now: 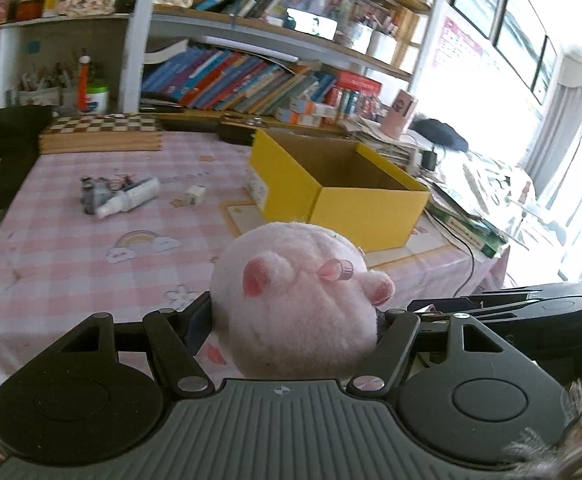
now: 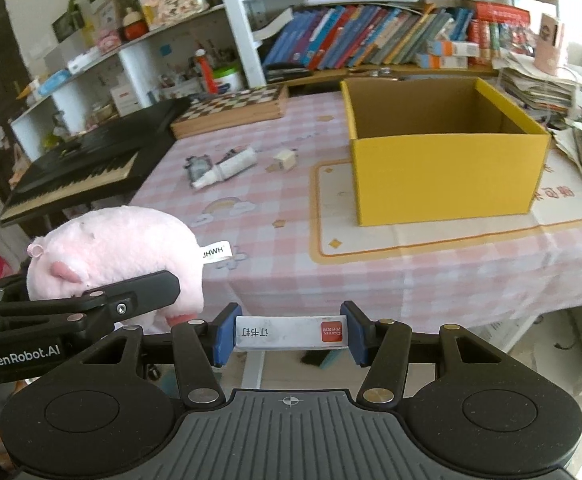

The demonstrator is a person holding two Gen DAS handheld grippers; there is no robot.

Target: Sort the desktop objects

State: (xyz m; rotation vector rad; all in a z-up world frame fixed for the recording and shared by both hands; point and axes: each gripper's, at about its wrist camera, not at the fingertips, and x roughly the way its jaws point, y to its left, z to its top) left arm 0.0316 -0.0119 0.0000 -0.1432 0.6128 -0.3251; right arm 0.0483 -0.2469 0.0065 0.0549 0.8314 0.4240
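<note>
My left gripper (image 1: 295, 320) is shut on a pink plush pig (image 1: 291, 296), held above the near edge of the pink checked table (image 1: 71, 240). The same plush pig (image 2: 119, 256) shows at the left of the right wrist view, clamped by the left gripper's black fingers (image 2: 139, 284). My right gripper (image 2: 289, 336) is shut on a small white box with a red label (image 2: 291, 334), held in front of the table's near edge. An open yellow cardboard box (image 2: 447, 176) stands on the table ahead; the yellow box (image 1: 363, 208) looks empty inside.
A white spray bottle (image 2: 227, 168), a small clear packet (image 2: 197, 168) and a little cream box (image 2: 285, 159) lie mid-table. A chessboard (image 2: 231, 110) sits at the back, a keyboard piano (image 2: 79, 172) to the left, stacked papers and books (image 2: 539, 92) to the right, bookshelves behind.
</note>
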